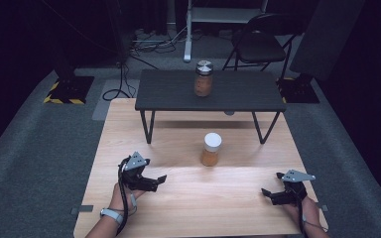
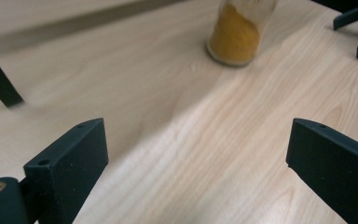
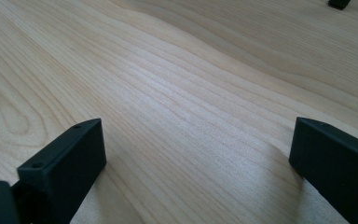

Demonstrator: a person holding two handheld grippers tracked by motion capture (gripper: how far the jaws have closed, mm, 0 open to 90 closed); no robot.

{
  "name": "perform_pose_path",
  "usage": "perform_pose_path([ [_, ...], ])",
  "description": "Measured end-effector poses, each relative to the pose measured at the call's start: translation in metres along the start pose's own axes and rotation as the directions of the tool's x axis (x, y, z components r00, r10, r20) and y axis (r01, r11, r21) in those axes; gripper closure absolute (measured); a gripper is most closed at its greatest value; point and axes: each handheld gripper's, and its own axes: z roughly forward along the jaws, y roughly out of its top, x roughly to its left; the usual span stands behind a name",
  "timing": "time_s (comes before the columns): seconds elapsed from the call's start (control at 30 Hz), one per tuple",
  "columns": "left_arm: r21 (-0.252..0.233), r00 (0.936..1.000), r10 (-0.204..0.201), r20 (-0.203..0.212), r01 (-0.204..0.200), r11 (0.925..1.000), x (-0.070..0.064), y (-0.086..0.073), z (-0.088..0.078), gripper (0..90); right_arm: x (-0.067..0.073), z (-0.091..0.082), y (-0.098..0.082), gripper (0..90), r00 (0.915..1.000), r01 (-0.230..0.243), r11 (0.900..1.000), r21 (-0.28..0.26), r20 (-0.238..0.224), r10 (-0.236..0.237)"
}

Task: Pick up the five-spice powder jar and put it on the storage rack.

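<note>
— Wooden table, pale grain, both grippers down near its near edge. What does the left gripper have?
— Nothing. Its jaws stand wide apart with bare wood between them, pointing right and slightly far.
— And the jar?
— The white-lidded jar of orange powder stands upright at the table's middle, farther off and to the right of those fingertips, well apart from them. In the left gripper view it sits ahead, right of centre.
— Beyond it?
— A second jar, silver-lidded, on the dark shelf at the far side.
— The right gripper?
— Also spread open, empty, low over the wood at the right, far from the jar.
</note>
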Motion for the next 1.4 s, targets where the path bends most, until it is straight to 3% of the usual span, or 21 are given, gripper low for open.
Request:
perform_pose_path([
  [0.1,0.003,0.9999,-0.014,0.004,0.014,0.9999,0.000,-0.008,0.003,4.8,0.000,0.000,0.000,3.1,1.0000,0.000,1.000,0.000,0.000,0.000],
  [0.57,0.094,0.9989,0.039,-0.027,-0.037,0.9949,-0.005,-0.017,0.011,4.1,0.000,0.000,0.000,3.1,1.0000,0.001,1.000,0.001,-0.001,-0.001],
  [0.77,0.146,0.9935,0.107,-0.041,-0.100,0.9842,-0.012,-0.014,0.015,3.8,-0.001,0.000,0.000,3.1,1.0000,0.001,1.000,0.001,-0.002,-0.001],
  [0.87,0.191,0.9863,0.157,-0.050,-0.145,0.9708,-0.018,-0.012,0.020,3.6,-0.001,0.000,0.000,3.1,1.0000,0.001,1.000,0.001,-0.002,-0.001],
  [1.4,0.152,0.9855,0.166,-0.033,-0.159,0.9754,-0.016,-0.020,0.023,0.6,-0.001,0.000,0.000,3.1,1.0000,0.001,1.000,0.001,-0.002,-0.001],
])
